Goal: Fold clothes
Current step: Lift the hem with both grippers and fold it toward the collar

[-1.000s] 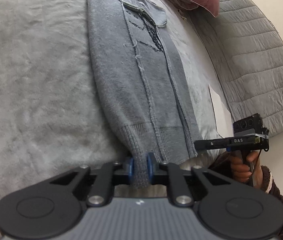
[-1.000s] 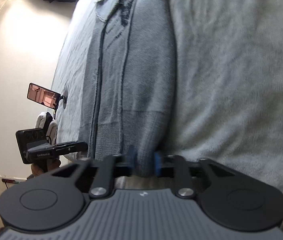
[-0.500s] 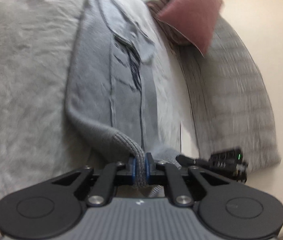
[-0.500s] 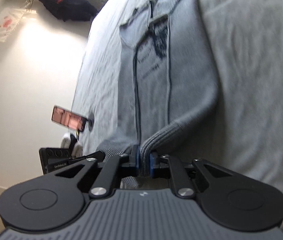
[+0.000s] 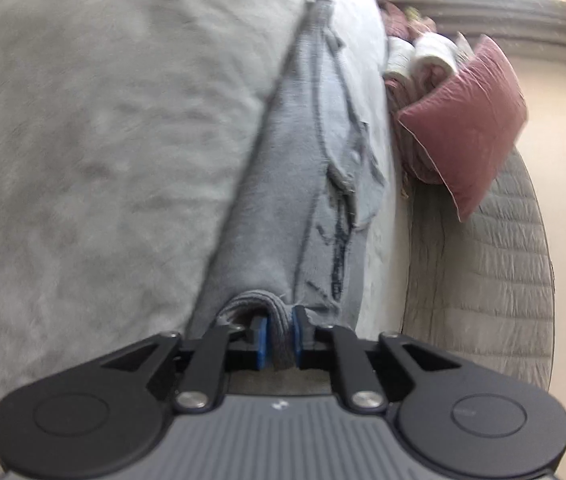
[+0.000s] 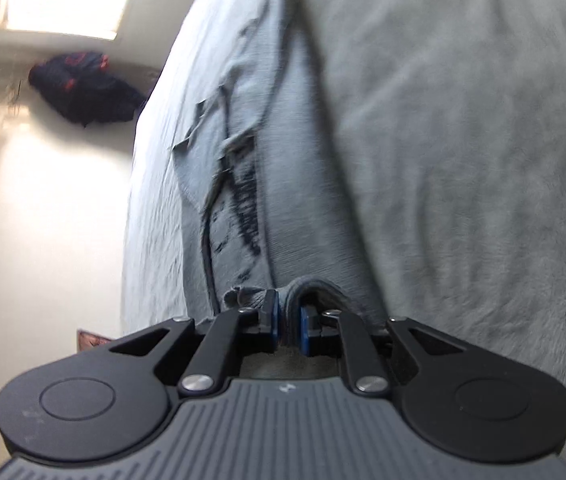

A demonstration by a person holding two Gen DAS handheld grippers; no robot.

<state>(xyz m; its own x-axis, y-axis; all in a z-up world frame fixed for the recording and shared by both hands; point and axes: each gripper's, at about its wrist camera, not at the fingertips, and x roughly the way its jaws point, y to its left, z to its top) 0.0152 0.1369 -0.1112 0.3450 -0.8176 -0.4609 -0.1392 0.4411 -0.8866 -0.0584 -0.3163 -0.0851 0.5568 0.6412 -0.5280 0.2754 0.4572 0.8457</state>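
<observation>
Pinching ribbed hem between blue pads: left gripper [image 5: 279,338] clamped on grey sweater [image 5: 283,200] | right gripper [image 6: 289,326] clamped on same hem; sweater stretches ahead of both fingertips over grey blanket [image 5: 103,140] | pink pillow [image 5: 467,128] beyond left fingers, rightward

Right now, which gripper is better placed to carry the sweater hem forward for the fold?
Neither clearly: the left gripper and right gripper each clamp the sweater hem, so both should move together.
</observation>
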